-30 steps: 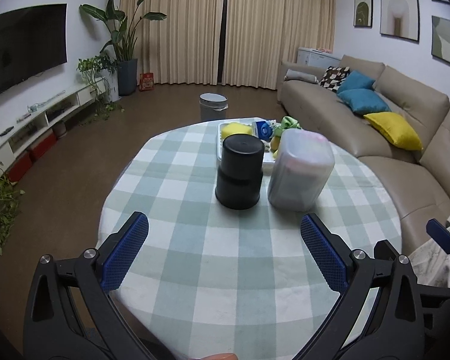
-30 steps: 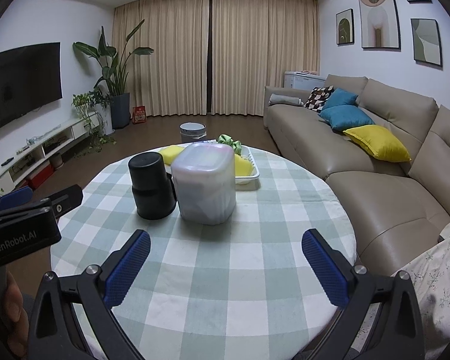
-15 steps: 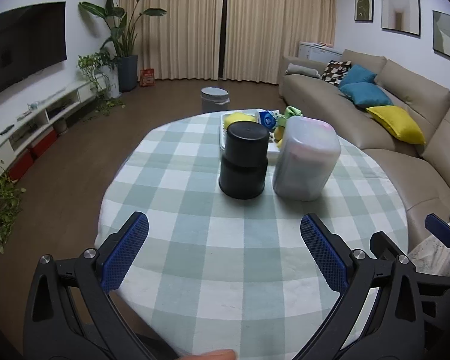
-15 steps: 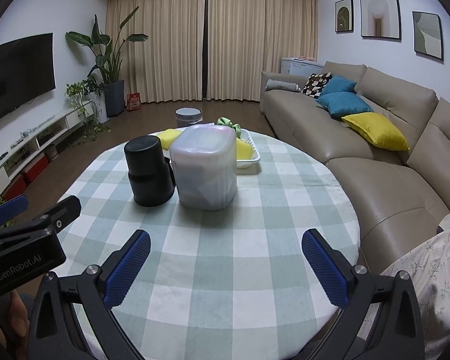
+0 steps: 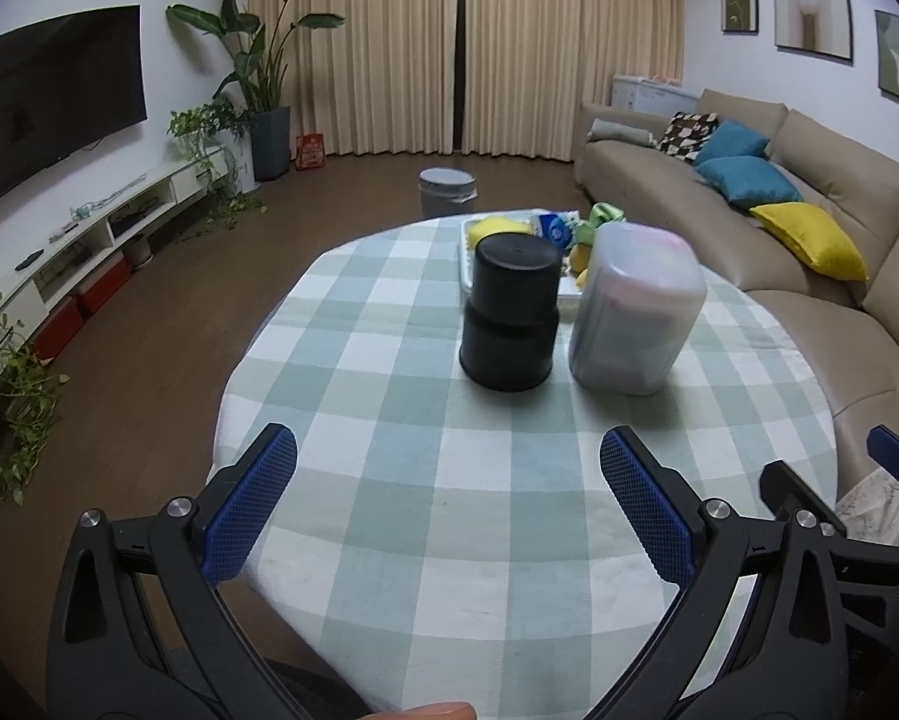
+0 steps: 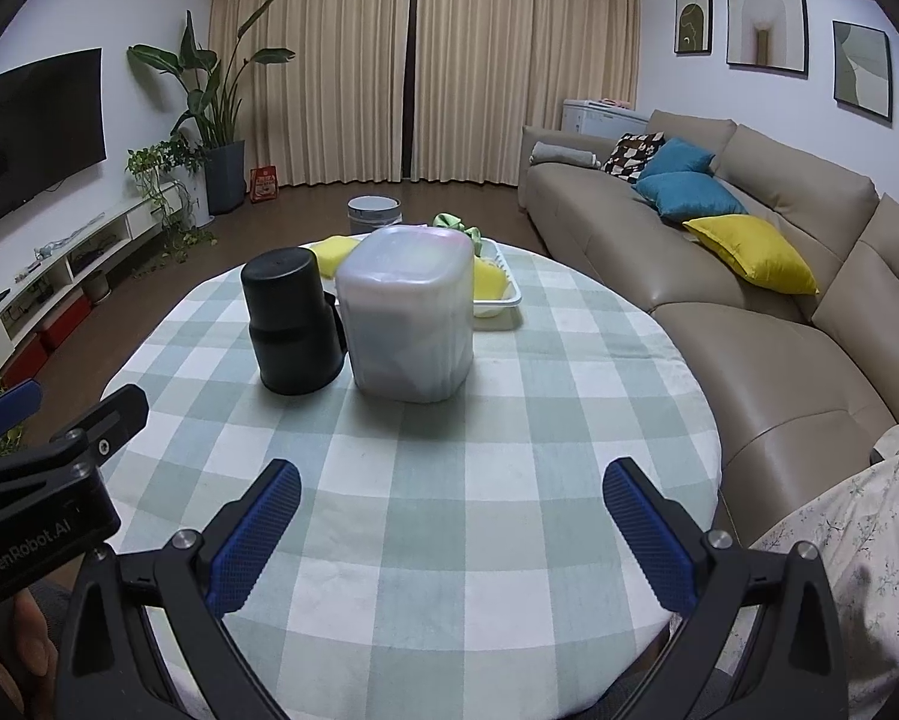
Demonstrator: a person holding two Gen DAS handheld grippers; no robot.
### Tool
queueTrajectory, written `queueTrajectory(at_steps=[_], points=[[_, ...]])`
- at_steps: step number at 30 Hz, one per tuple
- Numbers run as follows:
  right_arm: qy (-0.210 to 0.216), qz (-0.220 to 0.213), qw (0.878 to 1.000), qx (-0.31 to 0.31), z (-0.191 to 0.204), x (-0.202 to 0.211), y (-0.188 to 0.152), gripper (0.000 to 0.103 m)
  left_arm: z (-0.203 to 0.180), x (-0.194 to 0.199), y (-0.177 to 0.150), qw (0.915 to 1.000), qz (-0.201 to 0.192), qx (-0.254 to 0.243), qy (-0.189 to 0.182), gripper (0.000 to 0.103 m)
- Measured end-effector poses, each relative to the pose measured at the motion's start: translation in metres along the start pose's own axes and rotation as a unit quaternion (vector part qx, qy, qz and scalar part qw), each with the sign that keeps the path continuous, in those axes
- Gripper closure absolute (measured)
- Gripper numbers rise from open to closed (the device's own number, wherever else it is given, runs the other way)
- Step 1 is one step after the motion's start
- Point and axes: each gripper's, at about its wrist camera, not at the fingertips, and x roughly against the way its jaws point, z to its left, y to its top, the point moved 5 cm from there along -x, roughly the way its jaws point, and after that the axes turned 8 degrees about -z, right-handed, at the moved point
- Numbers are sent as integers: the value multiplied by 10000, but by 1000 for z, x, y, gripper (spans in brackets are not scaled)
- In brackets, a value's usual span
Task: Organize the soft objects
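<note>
A white tray [image 5: 466,252] at the far side of the round table holds soft things: a yellow sponge [image 5: 497,227], a blue item [image 5: 556,229] and a green cloth [image 5: 605,215]. In front of it stand a black canister [image 5: 509,312] and a frosted plastic container [image 5: 635,312]. My left gripper [image 5: 448,492] is open and empty above the near edge of the table. My right gripper [image 6: 450,516] is open and empty, also near the front edge. The tray [image 6: 506,300], canister [image 6: 293,324] and container [image 6: 410,312] show in the right wrist view too.
The table carries a green-and-white checked cloth [image 5: 509,480]. A beige sofa [image 6: 749,276] with cushions stands right of it. A grey bin [image 5: 446,189] sits on the floor beyond. A TV shelf [image 5: 89,240] and plants line the left wall.
Both grippers have drawn back slightly and risen; the table and its objects look a little farther away. Both grippers stay open. Nothing on the table has moved.
</note>
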Motion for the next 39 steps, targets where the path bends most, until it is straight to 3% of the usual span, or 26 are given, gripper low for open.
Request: queueTrajectory(at_steps=[39], points=[[3,24,10000,-18,-2,0,1,0,-1,-8,-2,10000,18,-47,-78,0]])
